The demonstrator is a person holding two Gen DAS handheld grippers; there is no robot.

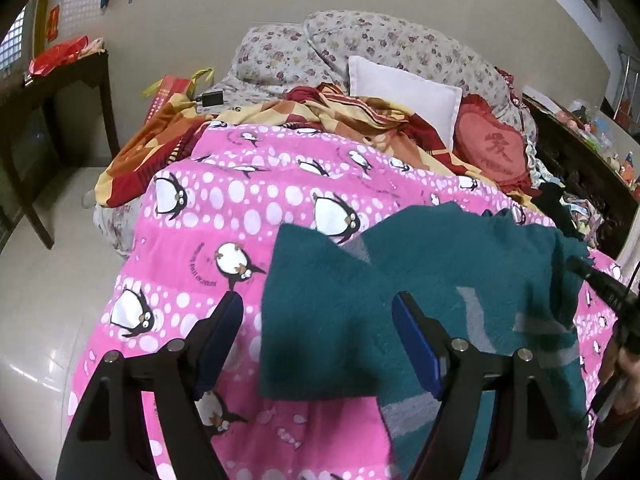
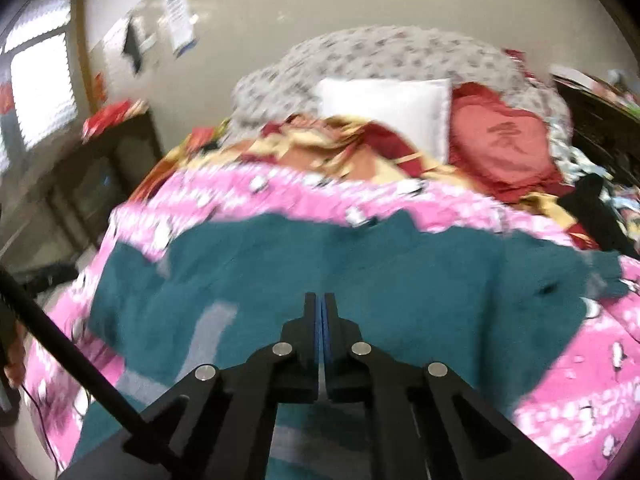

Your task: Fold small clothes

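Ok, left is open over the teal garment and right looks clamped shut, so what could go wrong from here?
1. The right gripper is shut and its view is blurred, so whether it holds the teal garment is unclear; a pull could slip.
2. The left gripper is open above a folded-over flap; closing here may pinch both layers.
3. The garment lies on the soft pink penguin blanket; a low grab could catch the blanket too.

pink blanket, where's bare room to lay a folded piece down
Free: the pink blanket left of the teal cloth, out to the bed's left edge, and a strip beyond the cloth. Crowded: the orange quilt, white pillow and red cushion at the head, and a clothes heap far right.
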